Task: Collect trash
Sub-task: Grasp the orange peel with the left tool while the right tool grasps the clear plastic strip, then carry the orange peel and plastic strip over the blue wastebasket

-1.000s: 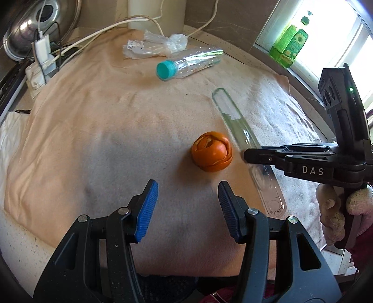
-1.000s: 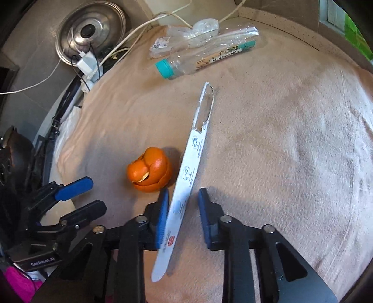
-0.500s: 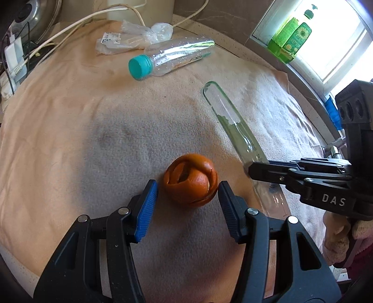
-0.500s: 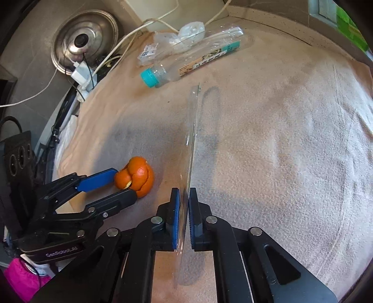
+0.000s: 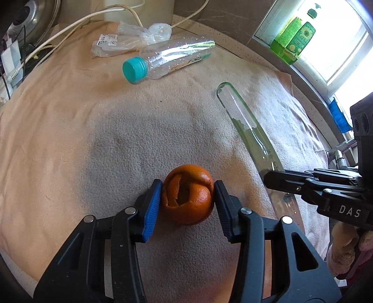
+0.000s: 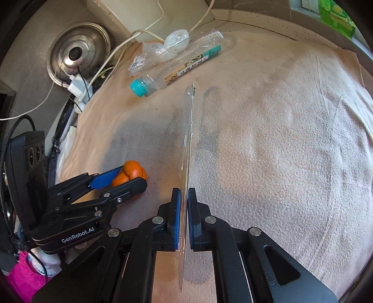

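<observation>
A hollow orange peel (image 5: 187,200) sits on the beige towel (image 5: 70,116) between the blue pads of my left gripper (image 5: 188,184). Its jaws are closing and both pads touch the peel's sides. My right gripper (image 6: 184,193) is shut on a long clear plastic package (image 6: 187,139), held edge-on and raised off the towel. The left wrist view shows that package (image 5: 242,123) running from the right gripper (image 5: 268,178) toward the back. An empty clear bottle (image 5: 167,60) with a teal cap and a crumpled plastic bag (image 5: 130,39) lie at the far edge.
A steel pot lid (image 6: 77,53), a white charger (image 6: 77,89) and cables crowd the far left. Green bottles (image 5: 293,39) stand on the window sill at the right. A white appliance (image 6: 144,16) stands behind the towel.
The left gripper moved forward over the orange peel and narrowed onto it. The right gripper shut on the clear package and turned it up on edge off the towel.
</observation>
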### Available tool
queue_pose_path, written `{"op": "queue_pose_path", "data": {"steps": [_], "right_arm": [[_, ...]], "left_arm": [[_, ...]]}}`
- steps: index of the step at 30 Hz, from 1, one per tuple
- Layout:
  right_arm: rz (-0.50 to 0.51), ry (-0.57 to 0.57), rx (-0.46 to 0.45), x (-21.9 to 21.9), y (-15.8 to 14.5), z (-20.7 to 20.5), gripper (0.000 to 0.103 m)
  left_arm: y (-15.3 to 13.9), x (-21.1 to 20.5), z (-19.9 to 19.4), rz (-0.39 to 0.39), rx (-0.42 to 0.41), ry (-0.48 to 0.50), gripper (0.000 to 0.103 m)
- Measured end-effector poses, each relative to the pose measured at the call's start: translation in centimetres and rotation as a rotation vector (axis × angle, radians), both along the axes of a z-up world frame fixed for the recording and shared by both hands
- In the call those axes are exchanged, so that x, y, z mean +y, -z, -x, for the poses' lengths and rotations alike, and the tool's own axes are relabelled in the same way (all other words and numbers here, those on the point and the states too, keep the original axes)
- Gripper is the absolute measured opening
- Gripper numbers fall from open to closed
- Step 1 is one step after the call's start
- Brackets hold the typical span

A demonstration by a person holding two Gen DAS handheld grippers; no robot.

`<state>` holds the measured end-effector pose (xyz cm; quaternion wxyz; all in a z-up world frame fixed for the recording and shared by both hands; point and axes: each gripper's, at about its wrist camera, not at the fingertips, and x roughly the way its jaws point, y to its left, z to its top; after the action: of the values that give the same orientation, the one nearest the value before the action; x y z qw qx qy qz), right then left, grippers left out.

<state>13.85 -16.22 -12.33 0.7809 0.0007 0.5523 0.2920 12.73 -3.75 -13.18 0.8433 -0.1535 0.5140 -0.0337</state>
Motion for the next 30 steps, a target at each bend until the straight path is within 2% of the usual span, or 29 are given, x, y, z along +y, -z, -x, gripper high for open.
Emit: {"op": "queue_pose_path", "data": {"steps": [10, 18, 30], "right_arm": [[-0.05, 0.008, -0.011, -0.4, -1.4, 1.6, 0.004], [-0.079, -0.003, -0.016, -0.4, -2.3, 4.0, 0.004], [-0.104, -0.046, -0.021, 1.9, -3.1, 9.7, 0.004]], "left_arm": [[-2.1, 1.4, 2.8, -0.021, -0.037, -0.041, 0.045], [-3.9, 2.3, 6.9, -0.053, -0.077, -0.064, 0.045], [-3.8, 4.7, 13.5, -0.062, -0.072, -0.102, 0.045]]}}
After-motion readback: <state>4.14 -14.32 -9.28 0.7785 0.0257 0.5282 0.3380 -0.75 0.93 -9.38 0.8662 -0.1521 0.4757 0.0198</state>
